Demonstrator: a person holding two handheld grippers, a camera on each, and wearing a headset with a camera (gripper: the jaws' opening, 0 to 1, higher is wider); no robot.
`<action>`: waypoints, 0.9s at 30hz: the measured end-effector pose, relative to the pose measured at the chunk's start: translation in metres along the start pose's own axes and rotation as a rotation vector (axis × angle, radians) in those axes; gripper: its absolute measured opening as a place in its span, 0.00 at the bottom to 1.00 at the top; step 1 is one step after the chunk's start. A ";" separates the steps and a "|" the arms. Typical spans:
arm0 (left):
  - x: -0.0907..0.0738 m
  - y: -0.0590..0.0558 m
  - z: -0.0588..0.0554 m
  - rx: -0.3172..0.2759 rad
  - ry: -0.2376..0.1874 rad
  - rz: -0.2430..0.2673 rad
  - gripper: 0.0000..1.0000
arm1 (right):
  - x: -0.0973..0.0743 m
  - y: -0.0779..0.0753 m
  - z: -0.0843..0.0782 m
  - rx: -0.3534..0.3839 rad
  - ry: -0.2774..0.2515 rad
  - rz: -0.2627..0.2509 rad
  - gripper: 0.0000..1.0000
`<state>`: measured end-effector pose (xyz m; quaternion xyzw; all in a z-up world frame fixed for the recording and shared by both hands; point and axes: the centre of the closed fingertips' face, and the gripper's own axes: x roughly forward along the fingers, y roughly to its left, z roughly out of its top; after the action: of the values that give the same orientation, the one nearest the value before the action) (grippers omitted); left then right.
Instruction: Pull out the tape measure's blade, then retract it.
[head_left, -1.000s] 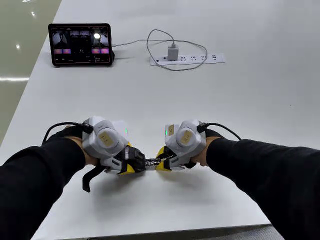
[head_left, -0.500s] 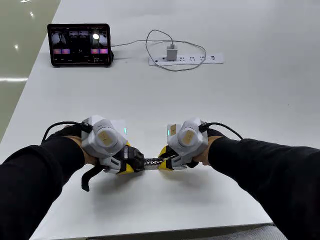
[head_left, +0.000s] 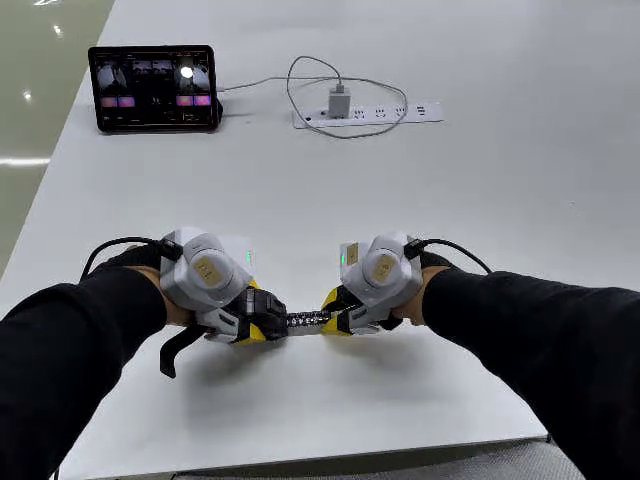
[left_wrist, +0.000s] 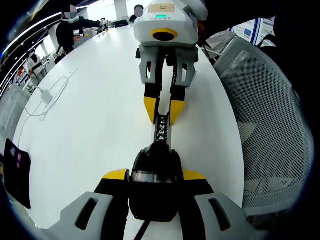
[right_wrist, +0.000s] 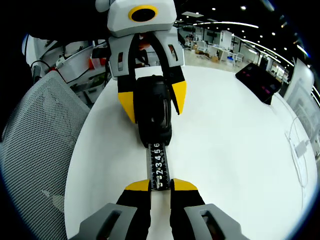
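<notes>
Both grippers meet on one tape measure (head_left: 266, 314). The left gripper (left_wrist: 155, 176) has its yellow-tipped jaws clamped on either side of the black case. The right gripper (right_wrist: 160, 186) has its jaws pinched together on the free end of the blade (right_wrist: 158, 167). A short run of blade spans the gap between the two, drawn straight, with printed numerals 2 to 6 legible in the right gripper view. The tape measure lies low over the white table (head_left: 420, 210), near its front edge and between the person's black sleeves (head_left: 70, 350); whether the case touches the surface cannot be told. Well apart, at the far side of the table, a tablet (head_left: 155, 87) stands with its screen lit. To its right lies a white power strip (head_left: 385, 113) carrying a charger (head_left: 339, 102) and a looped cable (head_left: 300, 85). A grey mesh chair (left_wrist: 270, 125) stands beside the table's near edge.
</notes>
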<state>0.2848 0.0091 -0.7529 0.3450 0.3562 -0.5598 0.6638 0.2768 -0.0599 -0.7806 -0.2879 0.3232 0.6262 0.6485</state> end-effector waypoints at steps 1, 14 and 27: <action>0.000 0.000 0.000 -0.001 -0.001 0.001 0.33 | 0.000 0.000 -0.001 0.000 0.002 0.000 0.10; 0.000 -0.001 0.001 -0.003 0.000 0.007 0.32 | -0.003 0.001 -0.003 -0.013 0.009 0.001 0.10; -0.001 0.000 0.001 -0.004 0.000 0.011 0.32 | -0.012 0.000 -0.014 0.000 0.017 -0.002 0.10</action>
<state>0.2848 0.0086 -0.7520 0.3455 0.3553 -0.5557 0.6675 0.2757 -0.0781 -0.7802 -0.2937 0.3285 0.6229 0.6464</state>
